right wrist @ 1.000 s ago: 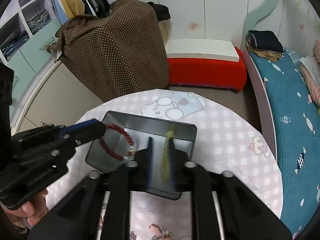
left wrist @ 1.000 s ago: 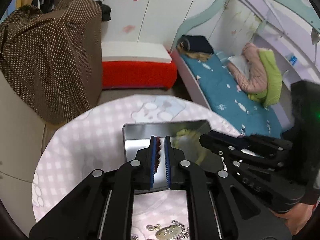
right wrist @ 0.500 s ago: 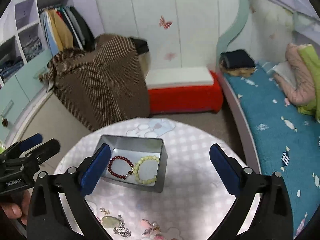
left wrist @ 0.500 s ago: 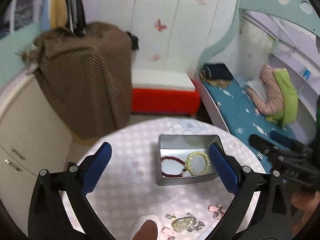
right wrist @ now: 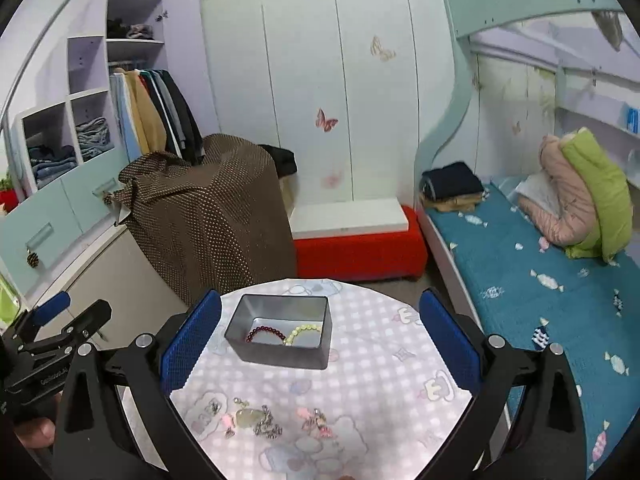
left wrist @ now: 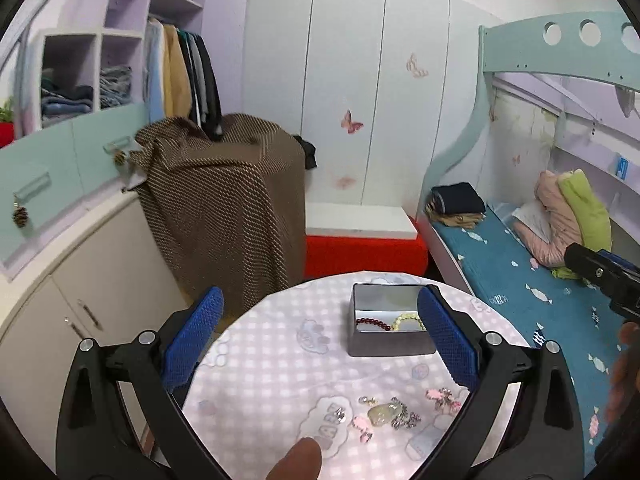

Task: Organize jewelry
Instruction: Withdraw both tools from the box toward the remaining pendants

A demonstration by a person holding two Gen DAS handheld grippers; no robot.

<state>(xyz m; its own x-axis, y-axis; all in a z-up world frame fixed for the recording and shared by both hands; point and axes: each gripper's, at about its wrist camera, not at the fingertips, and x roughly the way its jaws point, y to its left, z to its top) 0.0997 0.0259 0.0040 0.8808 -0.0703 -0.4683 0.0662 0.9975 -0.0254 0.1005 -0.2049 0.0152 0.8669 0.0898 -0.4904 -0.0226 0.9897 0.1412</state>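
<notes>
A grey metal tin (left wrist: pixel 390 347) (right wrist: pixel 280 354) sits on the round table with the pink checked cloth (left wrist: pixel 272 364) (right wrist: pixel 384 376). Inside it lie a dark red bead bracelet (left wrist: pixel 373 323) (right wrist: pixel 265 331) and a pale yellow bead bracelet (left wrist: pixel 405 320) (right wrist: pixel 302 331). Loose jewelry, a pale pendant on a chain (left wrist: pixel 386 416) (right wrist: pixel 250 418) and small pink pieces (left wrist: pixel 442 395) (right wrist: pixel 314 420), lies nearer me on the cloth. My left gripper (left wrist: pixel 320 336) and right gripper (right wrist: pixel 320 340) both stand open and empty, raised above the table. The left gripper (right wrist: pixel 60 330) shows at the right wrist view's left edge.
A brown dotted cloth (left wrist: pixel 224 200) drapes furniture behind the table. A red bench with a white top (left wrist: pixel 360 240) stands against the wardrobe. A bed with a blue cover (right wrist: pixel 540 280) runs along the right. A fingertip (left wrist: pixel 298 460) shows at the bottom of the left wrist view.
Both grippers have opened wide, releasing the red and yellow bracelets into the tin. Both have then lifted and pulled back from the tin, so more of the room shows.
</notes>
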